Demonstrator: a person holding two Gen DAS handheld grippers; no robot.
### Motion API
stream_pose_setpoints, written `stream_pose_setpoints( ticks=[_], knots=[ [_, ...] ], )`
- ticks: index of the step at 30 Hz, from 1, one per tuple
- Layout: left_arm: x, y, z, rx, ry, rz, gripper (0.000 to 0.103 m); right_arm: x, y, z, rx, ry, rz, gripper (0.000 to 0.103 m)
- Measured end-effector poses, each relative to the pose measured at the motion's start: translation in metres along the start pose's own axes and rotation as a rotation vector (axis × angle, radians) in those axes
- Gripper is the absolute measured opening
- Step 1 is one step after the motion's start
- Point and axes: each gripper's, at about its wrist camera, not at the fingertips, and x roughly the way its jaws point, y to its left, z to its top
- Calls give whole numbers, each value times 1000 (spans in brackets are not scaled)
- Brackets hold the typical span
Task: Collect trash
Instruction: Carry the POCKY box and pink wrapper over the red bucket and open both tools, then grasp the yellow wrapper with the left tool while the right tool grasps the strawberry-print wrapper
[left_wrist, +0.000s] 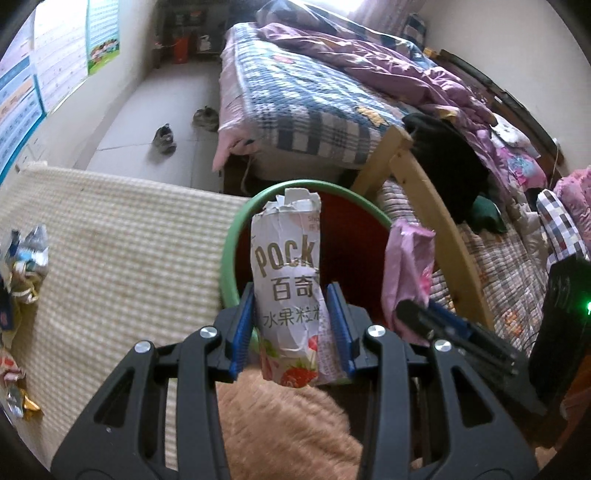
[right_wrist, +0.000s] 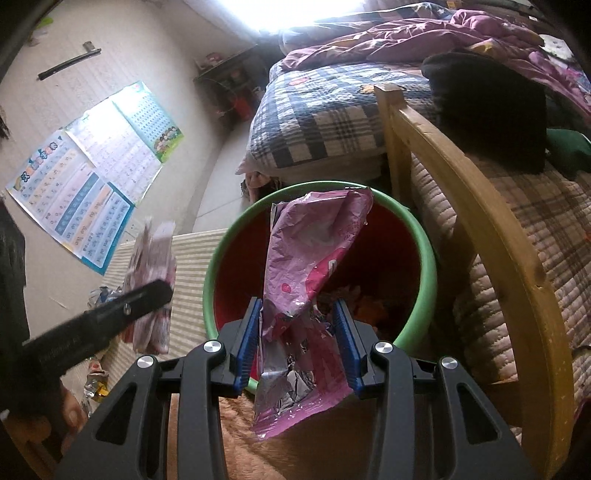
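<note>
The left gripper (left_wrist: 290, 325) is clenched on a crumpled white Pocky snack box (left_wrist: 286, 291), its blue pads (left_wrist: 243, 332) pressed against the two sides of the lower half. The box stands nearly upright between them, long axis running away from the gripper, torn open end up and the strawberry-printed end hanging below the pads. It is held over the near rim of a round bin with a green rim and red inside (left_wrist: 236, 236).

The right gripper (right_wrist: 297, 345) holds a crinkled pink foil wrapper (right_wrist: 314, 258) between moderately spread blue pads (right_wrist: 247, 347). The wrapper touches the left pad; whether the right pad presses it I cannot tell. Its long axis also runs away from the gripper, the wide pink end reaching up over the bin's mouth (right_wrist: 218, 258) and the silvery inner side drooping below the pads. Both pieces are above or just in front of the bin opening, side by side, not touching.

The bin stands against a cream ribbed mat (left_wrist: 122, 236) on its left, where more crumpled shiny wrappers (left_wrist: 26, 258) lie near the far edge. To the bin's right rises a curved pale wooden bed frame (right_wrist: 491, 229), with a blue-and-white plaid quilt (left_wrist: 295, 99) on the bed beyond.
</note>
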Motion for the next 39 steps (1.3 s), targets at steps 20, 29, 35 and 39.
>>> stream_pose_setpoints(
  ticks=[20, 29, 35, 39],
  knots=[
    [-19, 17, -7, -24, -38, 40, 65, 1, 5, -2, 8, 1, -28, 60],
    [-64, 68, -46, -35, -93, 206, 71, 3, 29, -8, -41, 15, 1, 60],
    [-87, 154, -82, -192, -75, 395, 71, 12, 56, -18, -102, 50, 30, 60],
    [-103, 213, -108, -341, -65, 486, 71, 16, 70, -25, -136, 71, 40, 60]
  ],
)
